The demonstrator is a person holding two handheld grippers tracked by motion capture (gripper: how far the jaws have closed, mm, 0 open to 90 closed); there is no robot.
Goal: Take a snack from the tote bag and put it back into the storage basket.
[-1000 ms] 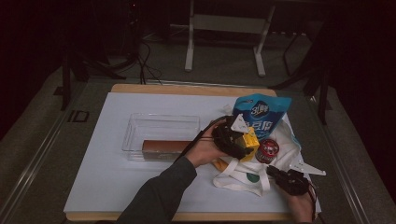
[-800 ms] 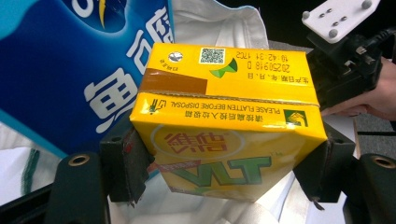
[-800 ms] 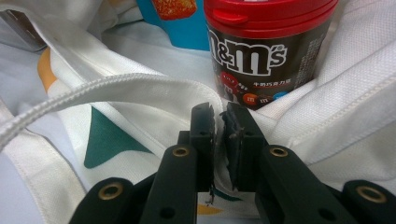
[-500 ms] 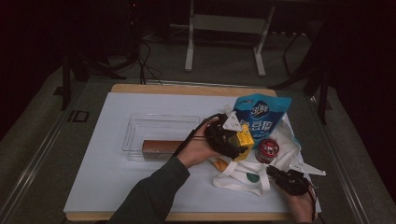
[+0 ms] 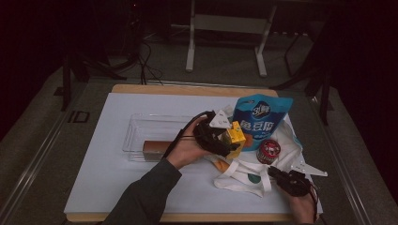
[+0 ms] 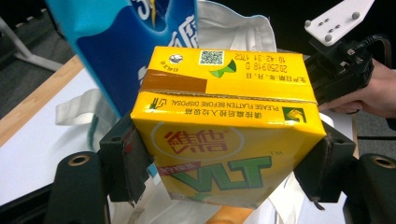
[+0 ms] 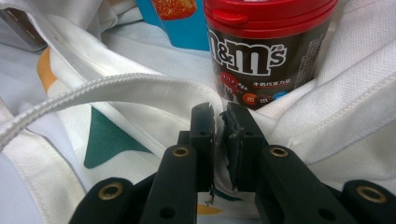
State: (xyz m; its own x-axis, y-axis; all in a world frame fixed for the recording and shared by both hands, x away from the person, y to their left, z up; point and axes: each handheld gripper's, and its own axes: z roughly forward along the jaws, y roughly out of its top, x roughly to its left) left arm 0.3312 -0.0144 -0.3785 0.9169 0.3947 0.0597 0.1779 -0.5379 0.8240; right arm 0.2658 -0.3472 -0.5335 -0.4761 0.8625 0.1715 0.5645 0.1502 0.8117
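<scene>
White sheet [image 5: 117, 187] spread over a wooden table [image 5: 187, 89], bearing everything else. Clear plastic tray [image 5: 141, 136] left of centre on the sheet, with a brown rectangular box [image 5: 154, 149] lying along its near edge. White cloth tote bag [image 5: 244, 176] right of centre, crumpled flat, printed with green and orange shapes, one strap looping toward the near edge. Blue stand-up snack pouch [image 5: 263, 119] upright at the far end of the bag, white lettering on its front. Left gripper [image 5: 224, 140] just left of the pouch, over the bag's left edge, held in a hand [image 5: 187, 150] with a dark sleeve, grey three-cornered plate on top. Clamped between its black jaws, a yellow Vita lemon tea carton [image 6: 224, 140]: pads pressed against both narrow sides, carton upside down in the left gripper view, lifted clear of the cloth, blue pouch right behind it. Right gripper [image 5: 278, 174] low at the bag's near right corner, pointing toward the pouch. Jaws closed almost together, pinching a fold of the white fabric [image 7: 219, 121] beside the strap. Red-lidded M&M's tub [image 7: 266, 46] standing on the bag just beyond those jaw tips, between the carton and the right gripper, close to but not touching the pads.
</scene>
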